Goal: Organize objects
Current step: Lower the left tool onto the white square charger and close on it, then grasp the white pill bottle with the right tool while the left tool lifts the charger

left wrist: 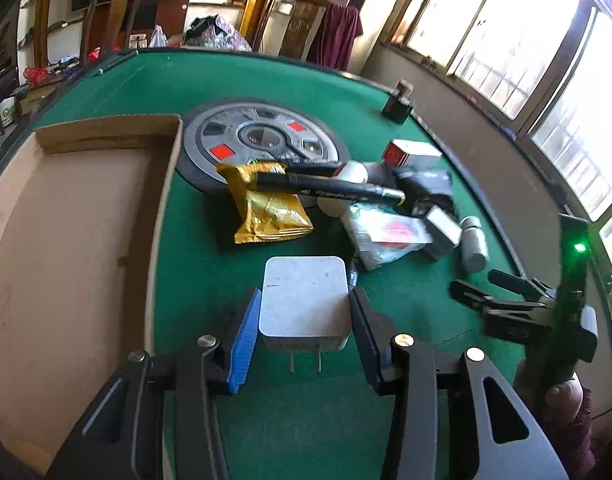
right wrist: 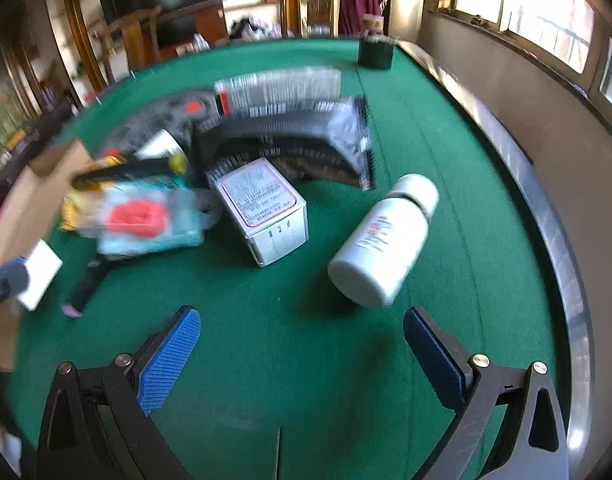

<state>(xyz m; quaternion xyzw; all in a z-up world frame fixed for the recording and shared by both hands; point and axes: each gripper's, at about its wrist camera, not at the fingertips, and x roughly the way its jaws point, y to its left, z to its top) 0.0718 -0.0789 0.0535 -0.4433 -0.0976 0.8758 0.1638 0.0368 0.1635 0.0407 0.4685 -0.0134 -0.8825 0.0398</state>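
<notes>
Green felt table (left wrist: 210,80), gold snack pkt (left wrist: 266,208), white charger (left wrist: 304,296), blk pen (left wrist: 334,188).

Bare green felt (right wrist: 290,344) lies open ahead of the right gripper (right wrist: 302,354), up to the white bottle (right wrist: 382,240) lying on its side. The clutter pile (left wrist: 378,208) blocks the middle. The cardboard box (left wrist: 74,232) walls the left.

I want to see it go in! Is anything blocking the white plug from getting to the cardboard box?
Nothing visible. The left gripper holds the white plug, and only bare green table and the box's near wall lie between it and the cardboard box.
</notes>
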